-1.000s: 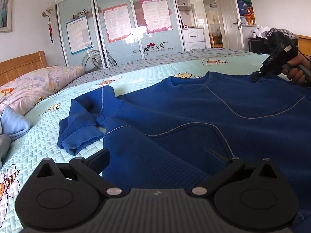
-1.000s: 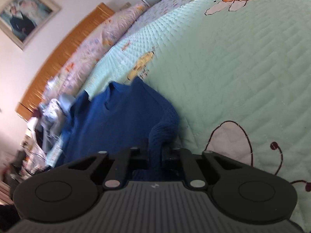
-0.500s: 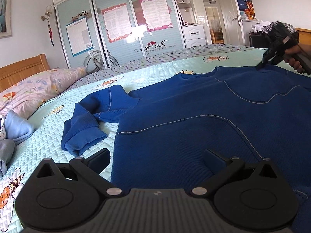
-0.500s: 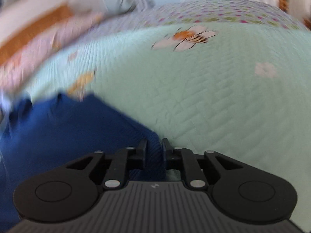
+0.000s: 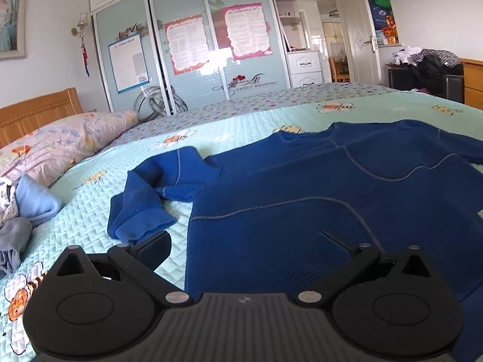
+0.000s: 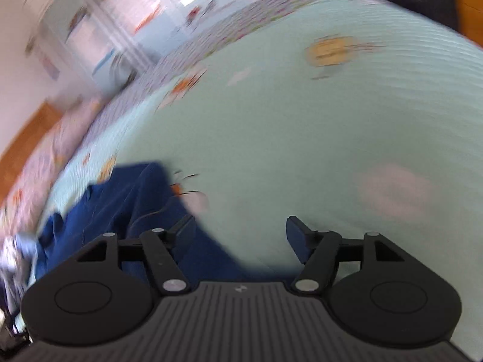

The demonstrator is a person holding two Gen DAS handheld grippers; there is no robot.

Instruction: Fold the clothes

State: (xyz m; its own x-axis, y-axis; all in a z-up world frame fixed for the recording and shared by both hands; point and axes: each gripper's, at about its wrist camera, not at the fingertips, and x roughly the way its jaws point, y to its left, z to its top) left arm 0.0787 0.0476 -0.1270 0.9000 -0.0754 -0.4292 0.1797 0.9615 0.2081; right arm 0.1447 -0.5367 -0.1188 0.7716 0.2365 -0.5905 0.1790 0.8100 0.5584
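- Between my left gripper (image 5: 243,242) fingers, which stand wide apart and hold nothing, lies the near hem of the blue sweater (image 5: 317,199); one finger is over the quilt, the other over the knit.
- My right gripper (image 6: 240,230) is opening, with nothing between its pads; only mint bed cover (image 6: 286,138) shows in the gap, and the sweater's edge (image 6: 126,208) lies off to its left in that blurred view.
- Judging by how it lies, the garment is spread face-down-or-up (I cannot tell which) and flat across the bed, so I take the laying-out as done and the first fold as not yet made.
- Next I would deal with the rumpled sleeve (image 5: 142,211), bunched on the quilt just beside the body panel: it wants a pinch at the cuff, then a carry across the torso.
- Room to move looks generous: bare quilt lies beyond the collar (image 5: 305,134) and past the sweater's right side.
- Edges to mind: the pillow (image 5: 66,141) and a small heap of pale clothes (image 5: 27,208) sit on the left, near the sleeve but apart from it; a wide sweep there could snag them.
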